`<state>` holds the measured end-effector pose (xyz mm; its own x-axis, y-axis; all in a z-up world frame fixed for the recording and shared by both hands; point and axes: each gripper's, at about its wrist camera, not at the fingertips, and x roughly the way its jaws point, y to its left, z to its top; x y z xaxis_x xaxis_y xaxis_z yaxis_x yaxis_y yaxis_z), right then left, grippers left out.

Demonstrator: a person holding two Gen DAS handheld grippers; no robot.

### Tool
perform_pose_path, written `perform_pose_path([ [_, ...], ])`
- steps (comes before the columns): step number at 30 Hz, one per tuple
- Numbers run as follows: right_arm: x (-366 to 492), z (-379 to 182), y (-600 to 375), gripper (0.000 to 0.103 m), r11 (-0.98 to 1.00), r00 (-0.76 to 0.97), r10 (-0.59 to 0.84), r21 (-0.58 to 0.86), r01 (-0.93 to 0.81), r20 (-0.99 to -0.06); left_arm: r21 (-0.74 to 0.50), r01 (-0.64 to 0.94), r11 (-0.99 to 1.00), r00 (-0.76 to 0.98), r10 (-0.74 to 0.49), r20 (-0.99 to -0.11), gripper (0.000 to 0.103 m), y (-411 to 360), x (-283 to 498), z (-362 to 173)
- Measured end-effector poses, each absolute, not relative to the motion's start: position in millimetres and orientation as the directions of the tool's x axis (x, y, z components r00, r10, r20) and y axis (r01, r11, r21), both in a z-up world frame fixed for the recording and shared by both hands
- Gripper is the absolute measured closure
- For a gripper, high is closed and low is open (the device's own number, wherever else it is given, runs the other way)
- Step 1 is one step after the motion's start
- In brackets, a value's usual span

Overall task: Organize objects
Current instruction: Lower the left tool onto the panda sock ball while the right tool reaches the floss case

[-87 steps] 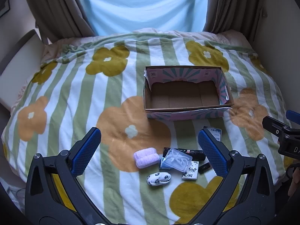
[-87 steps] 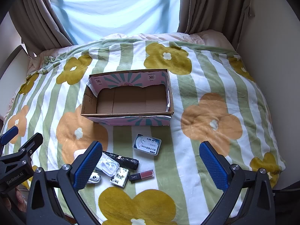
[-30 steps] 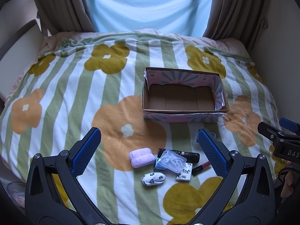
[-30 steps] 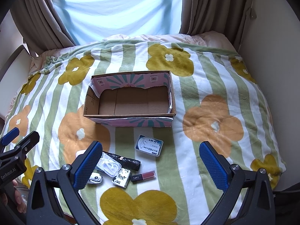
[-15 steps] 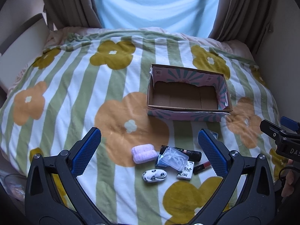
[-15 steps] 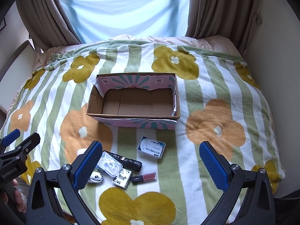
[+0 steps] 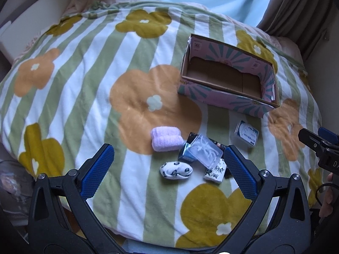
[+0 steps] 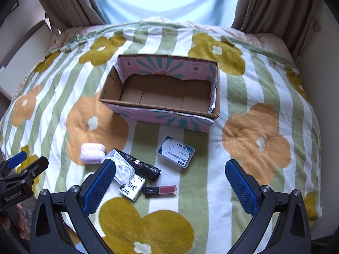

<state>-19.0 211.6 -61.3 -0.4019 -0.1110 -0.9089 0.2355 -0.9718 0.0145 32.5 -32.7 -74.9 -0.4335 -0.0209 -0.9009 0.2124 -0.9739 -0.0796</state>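
Left gripper [image 7: 167,173]: jaws wide apart, empty.
Right gripper [image 8: 169,182]: likewise spread, empty.
Pink-and-teal cardboard box [image 8: 131,63]: empty on floral blanket [image 8: 254,139].

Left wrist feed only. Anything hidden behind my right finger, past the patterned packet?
Observer: Yes. A red lip gloss tube lies flat on the blanket, just right of the black-and-white packet.
Operator: Other gripper's state? I only see its tip.
Observer: The right gripper is open, jaws wide, with nothing between them.
Operator: What is the dark thing under the clear case?
Observer: A black tube, lying diagonally. The case overlaps its left end.
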Motion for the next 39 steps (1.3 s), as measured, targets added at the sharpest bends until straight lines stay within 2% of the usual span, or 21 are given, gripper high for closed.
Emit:
perform_pose_path([
  [9, -45.6, -133.5, 216.2, 0.001, -0.953, -0.341, -0.126, 0.017, 0.304, -0.932, -0.085, 0.259, -0.962, -0.332, -0.006, -0.943, 0.001, -16.4, 38.5, -156.0],
  [17, -68.1, -198.3, 217.6, 0.001, -0.888, -0.320, -0.131, -0.032, 0.459, -0.938, -0.093, 0.293, -0.951, -0.288, 0.005, -0.957, 0.001, -5.9, 30.8, -222.4],
  [28, -86.3, -250.4, 210.7, 0.001, -0.714, -0.265, -0.227, -0.025, 0.700, -0.937, -0.059, 0.323, -0.944, -0.271, -0.033, -0.962, 0.001, -3.2, 32.8, -270.1],
  [33, -91.1, -263.8, 202.4, 0.001, -0.628, -0.232, -0.244, -0.028, 0.777, -0.941, -0.045, 0.322, -0.946, -0.291, -0.053, -0.955, 0.006, -2.9, 31.8, -273.0],
  [35, -92.9, -267.5, 199.6, 0.006, -0.600, -0.223, -0.246, -0.033, 0.799, -0.943, -0.056, 0.320, -0.946, -0.306, -0.047, -0.951, 0.012, -3.0, 30.0, -273.9],
  [37, -95.3, -272.4, 196.5, 0.025, -0.573, -0.201, -0.238, -0.029, 0.819, -0.950, -0.074, 0.310, -0.948, -0.318, -0.030, -0.948, 0.031, -2.7, 26.7, -273.2],
  [39, -96.5, -277.1, 194.0, 0.037, -0.552, -0.187, -0.221, -0.035, 0.833, -0.957, -0.080, 0.296, -0.952, -0.314, -0.018, -0.949, 0.036, 0.1, 22.4, -274.3],
])
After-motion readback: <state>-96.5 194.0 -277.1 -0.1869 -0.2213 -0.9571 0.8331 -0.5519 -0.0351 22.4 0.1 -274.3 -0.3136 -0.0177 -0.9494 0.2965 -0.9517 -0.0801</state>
